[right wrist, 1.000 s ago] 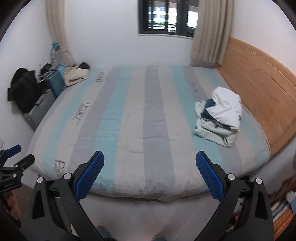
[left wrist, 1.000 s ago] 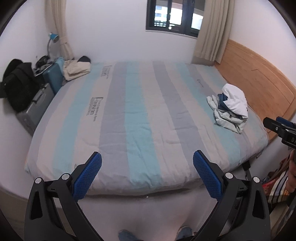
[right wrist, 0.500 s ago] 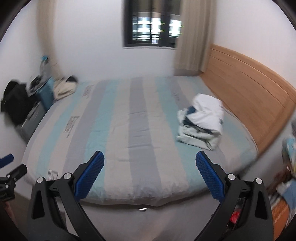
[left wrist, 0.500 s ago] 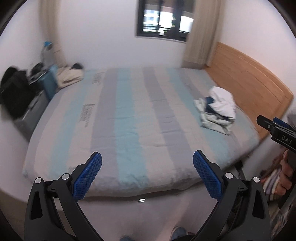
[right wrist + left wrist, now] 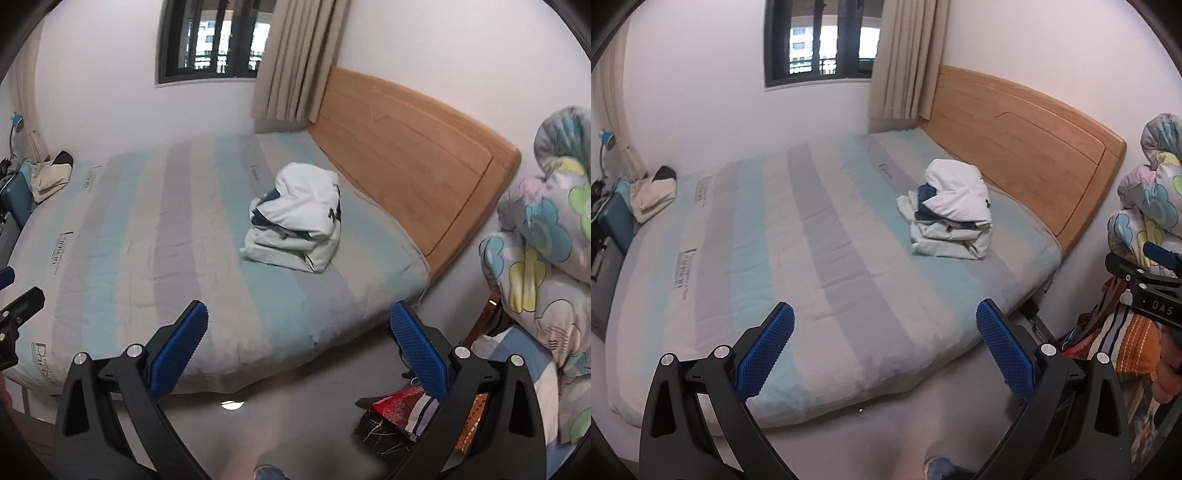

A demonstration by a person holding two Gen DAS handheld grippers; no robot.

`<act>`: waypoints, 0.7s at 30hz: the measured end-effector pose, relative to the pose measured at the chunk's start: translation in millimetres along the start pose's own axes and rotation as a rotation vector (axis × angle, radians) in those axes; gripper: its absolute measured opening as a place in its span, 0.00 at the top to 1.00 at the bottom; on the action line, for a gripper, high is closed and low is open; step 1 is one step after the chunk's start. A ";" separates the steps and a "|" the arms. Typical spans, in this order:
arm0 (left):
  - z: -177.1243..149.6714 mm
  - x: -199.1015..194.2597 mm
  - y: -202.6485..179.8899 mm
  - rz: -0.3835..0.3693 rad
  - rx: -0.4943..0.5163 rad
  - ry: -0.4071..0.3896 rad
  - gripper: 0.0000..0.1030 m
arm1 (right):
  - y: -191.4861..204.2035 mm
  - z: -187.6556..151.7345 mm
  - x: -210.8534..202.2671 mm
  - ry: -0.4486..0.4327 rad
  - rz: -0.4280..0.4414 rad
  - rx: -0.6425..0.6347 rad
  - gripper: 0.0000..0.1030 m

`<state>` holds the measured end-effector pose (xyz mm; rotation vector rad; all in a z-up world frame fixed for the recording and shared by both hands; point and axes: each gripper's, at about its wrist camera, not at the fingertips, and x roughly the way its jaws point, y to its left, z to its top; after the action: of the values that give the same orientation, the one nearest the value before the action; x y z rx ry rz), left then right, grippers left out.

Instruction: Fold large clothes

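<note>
Left gripper [image 5: 884, 347] and right gripper [image 5: 298, 349] spread wide, empty, off the striped bed's [image 5: 820, 236] near edge; crumpled white-and-navy garment [image 5: 955, 210] near headboard [image 5: 1023, 155].

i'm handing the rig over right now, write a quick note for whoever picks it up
Left claw: open, empty, held over the near edge of the bed.
Right claw: open, empty, also short of the bed.
Clothes: one crumpled white and navy pile lies on the striped cover near the wooden headboard, out of both claws' reach for now.
Done: nothing folded; neither claw touches any garment.
Left: go to the pile, pull out one garment, spread it flat on the open part of the bed, then fold it.
</note>
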<state>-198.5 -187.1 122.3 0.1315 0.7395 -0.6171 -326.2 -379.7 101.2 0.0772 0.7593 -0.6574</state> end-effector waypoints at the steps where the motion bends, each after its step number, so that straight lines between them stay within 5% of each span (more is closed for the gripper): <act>1: 3.4 6.9 -8.7 -0.004 -0.001 -0.008 0.06 | -7.8 0.6 5.2 -0.001 0.012 0.010 0.07; 10: 19.2 35.7 -52.8 0.040 0.012 -0.019 0.06 | -48.7 9.1 29.2 -0.035 0.050 0.074 0.07; 21: 19.4 48.2 -53.8 0.036 0.031 0.005 0.06 | -55.8 5.1 37.8 -0.034 0.065 0.086 0.07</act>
<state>-190.2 -260.4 109.8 0.1739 0.7310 -0.5945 -335.1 -445.6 89.2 0.1680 0.6934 -0.6279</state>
